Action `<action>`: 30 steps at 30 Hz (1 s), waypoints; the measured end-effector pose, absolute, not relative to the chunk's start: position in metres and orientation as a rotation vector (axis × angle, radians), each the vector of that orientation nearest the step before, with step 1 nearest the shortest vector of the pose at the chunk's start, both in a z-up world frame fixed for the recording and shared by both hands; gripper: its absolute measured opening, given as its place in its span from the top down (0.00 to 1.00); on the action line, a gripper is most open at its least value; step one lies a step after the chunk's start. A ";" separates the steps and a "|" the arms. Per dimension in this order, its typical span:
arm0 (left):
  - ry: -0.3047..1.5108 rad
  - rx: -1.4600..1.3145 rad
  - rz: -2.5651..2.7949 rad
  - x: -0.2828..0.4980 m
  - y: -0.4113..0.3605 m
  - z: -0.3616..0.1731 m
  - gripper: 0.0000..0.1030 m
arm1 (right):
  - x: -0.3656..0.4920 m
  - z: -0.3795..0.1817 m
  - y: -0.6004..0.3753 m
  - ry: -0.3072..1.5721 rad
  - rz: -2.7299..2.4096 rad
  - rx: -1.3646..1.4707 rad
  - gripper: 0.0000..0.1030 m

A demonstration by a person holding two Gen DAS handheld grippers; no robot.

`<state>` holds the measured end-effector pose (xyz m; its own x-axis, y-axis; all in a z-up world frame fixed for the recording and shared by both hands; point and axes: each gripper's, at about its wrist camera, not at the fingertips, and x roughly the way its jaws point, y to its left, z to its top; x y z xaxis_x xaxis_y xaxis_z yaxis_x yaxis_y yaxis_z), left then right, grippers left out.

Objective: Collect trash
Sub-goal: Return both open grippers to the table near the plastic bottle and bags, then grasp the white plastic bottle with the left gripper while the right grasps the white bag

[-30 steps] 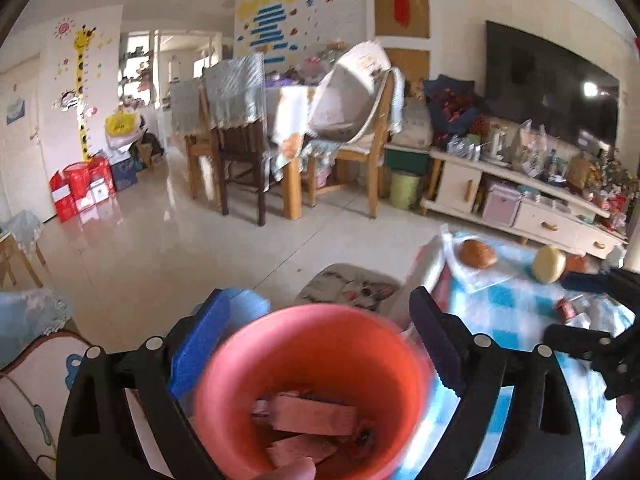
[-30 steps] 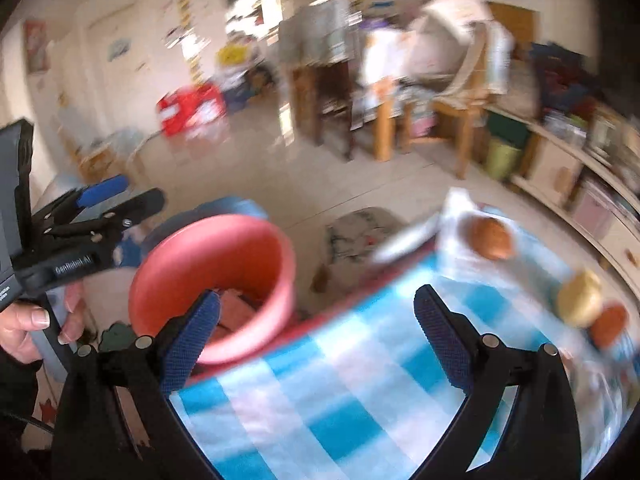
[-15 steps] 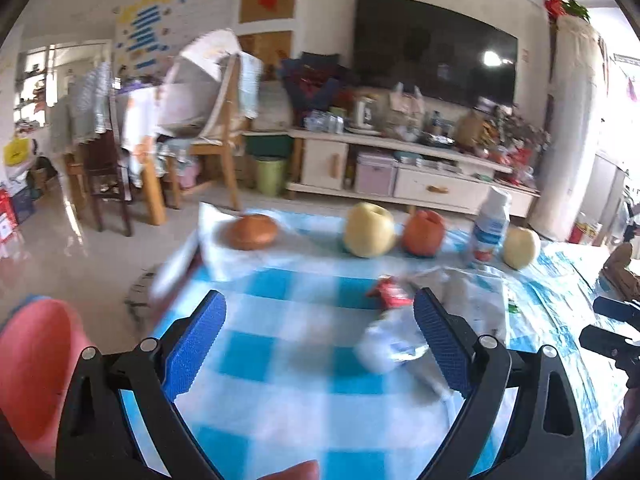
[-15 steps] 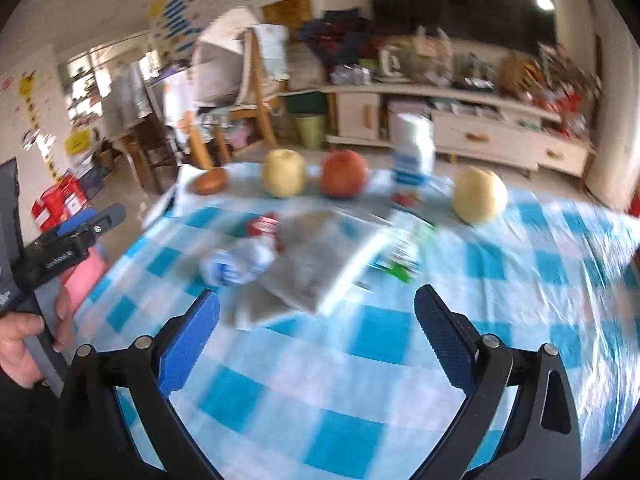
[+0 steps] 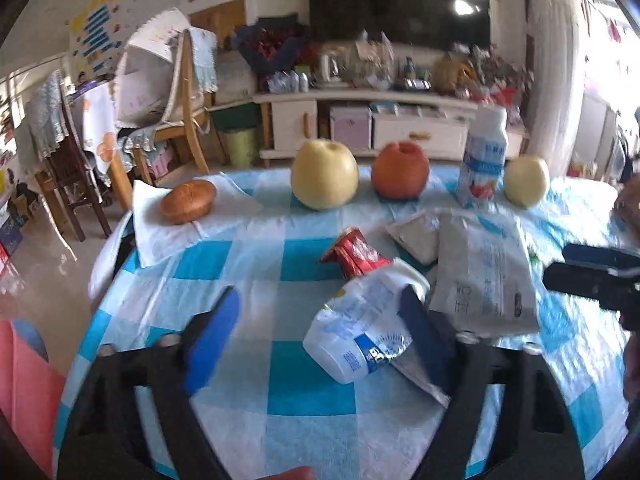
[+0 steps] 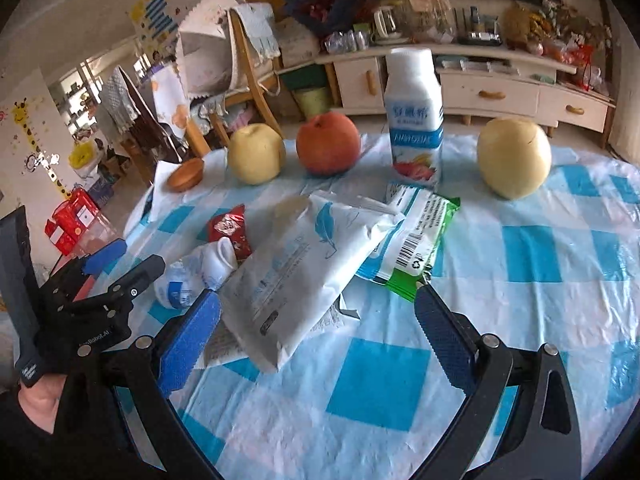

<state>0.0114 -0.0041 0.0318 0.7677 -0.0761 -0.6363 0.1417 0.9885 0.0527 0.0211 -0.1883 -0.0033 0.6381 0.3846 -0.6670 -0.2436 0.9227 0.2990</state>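
Both pairs of blue-padded fingers stand spread wide, holding nothing. Left gripper (image 5: pixel 316 332) hovers low over the blue-and-white checked tablecloth (image 5: pixel 308 384), its right finger just beside a crushed clear plastic bottle with a blue label (image 5: pixel 360 336). Behind the bottle lies a crumpled red foil wrapper (image 5: pixel 354 254), then a flat white paper pouch (image 5: pixel 484 276). Right gripper (image 6: pixel 316 332) hangs over that pouch's near end, a green-and-white plastic wrapper (image 6: pixel 416 240) just beyond. Yellow pears, a red apple and a white milk bottle (image 6: pixel 414 120) stand along the table's far side.
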 end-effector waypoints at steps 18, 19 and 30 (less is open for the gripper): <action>0.762 0.085 -0.138 0.031 -0.008 0.021 0.13 | 0.050 -0.027 -0.177 0.909 0.356 0.270 0.05; 0.764 0.090 -0.142 0.032 -0.009 0.021 0.13 | 0.052 -0.028 -0.178 0.915 0.361 0.283 0.05; 0.792 0.103 -0.155 0.037 -0.012 0.012 0.12 | 0.065 -0.032 -0.180 0.916 0.405 0.335 0.38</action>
